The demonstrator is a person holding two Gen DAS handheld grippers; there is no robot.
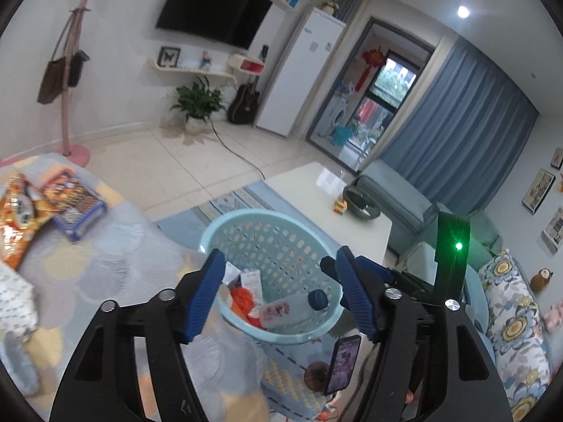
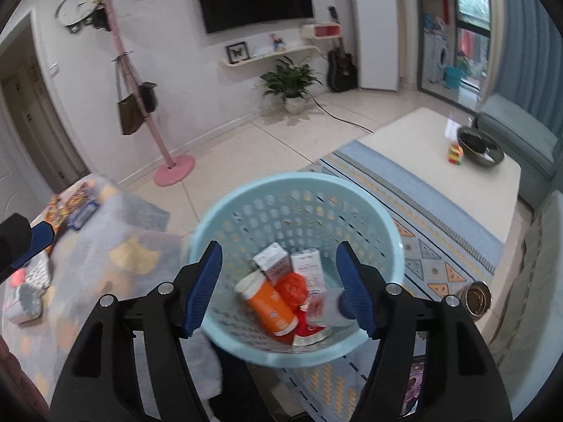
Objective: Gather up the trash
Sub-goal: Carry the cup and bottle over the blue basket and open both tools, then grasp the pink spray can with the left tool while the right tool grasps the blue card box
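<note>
A light blue perforated basket (image 1: 267, 232) stands on the floor beside a blanket-covered seat. My left gripper (image 1: 279, 256) hangs open over it, nothing between its fingers. Below them a clear bottle with a blue cap (image 1: 288, 311) lies in the basket on other trash. My right gripper (image 2: 278, 248) is also open and empty above the basket (image 2: 246, 193). Inside are an orange bottle (image 2: 267, 302), two white cartons (image 2: 272, 263), a red bag (image 2: 293, 288) and the blurred clear bottle (image 2: 327, 307). An orange snack bag (image 1: 17, 218) and a blue-edged packet (image 1: 70, 204) lie on the blanket.
A white coffee table (image 1: 316, 197) with a dark bowl (image 1: 362, 202) stands beyond the basket on a patterned rug (image 2: 422, 246). A phone (image 1: 343, 364) and a metal can (image 2: 475, 299) are near the sofa (image 1: 513, 316). A pink coat stand (image 2: 172, 168) is by the wall.
</note>
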